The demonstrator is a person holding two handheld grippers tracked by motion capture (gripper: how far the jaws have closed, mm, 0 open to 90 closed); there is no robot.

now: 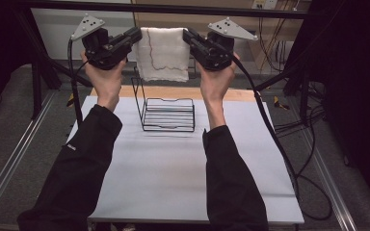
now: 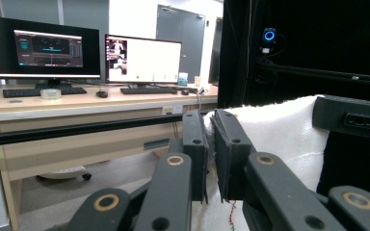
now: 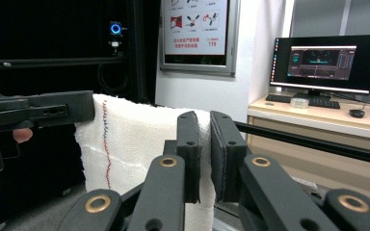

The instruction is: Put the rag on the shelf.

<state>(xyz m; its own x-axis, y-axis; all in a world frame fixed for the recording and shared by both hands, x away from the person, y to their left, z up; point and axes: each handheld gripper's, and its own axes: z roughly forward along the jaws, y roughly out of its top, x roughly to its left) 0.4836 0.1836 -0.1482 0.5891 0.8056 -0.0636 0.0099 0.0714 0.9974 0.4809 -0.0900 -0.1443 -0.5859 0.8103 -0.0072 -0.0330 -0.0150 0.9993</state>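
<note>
At the upper left of the high view, your left gripper (image 1: 136,36) is raised above the far edge of the white surface (image 1: 173,163), its jaws clamped on the left top corner of a white cloth (image 1: 163,53). In the left gripper view the left gripper (image 2: 211,144) has the cloth (image 2: 279,130) pinched between its black jaws. The cloth hangs stretched at the top centre of the high view, a red stitched line running across it, above a black wire rack (image 1: 167,113) standing on the surface. At the upper right, your right gripper (image 1: 189,37) clamps the cloth's other top corner; in the right gripper view the right gripper (image 3: 206,144) has its jaws pressed on the fabric (image 3: 125,144).
</note>
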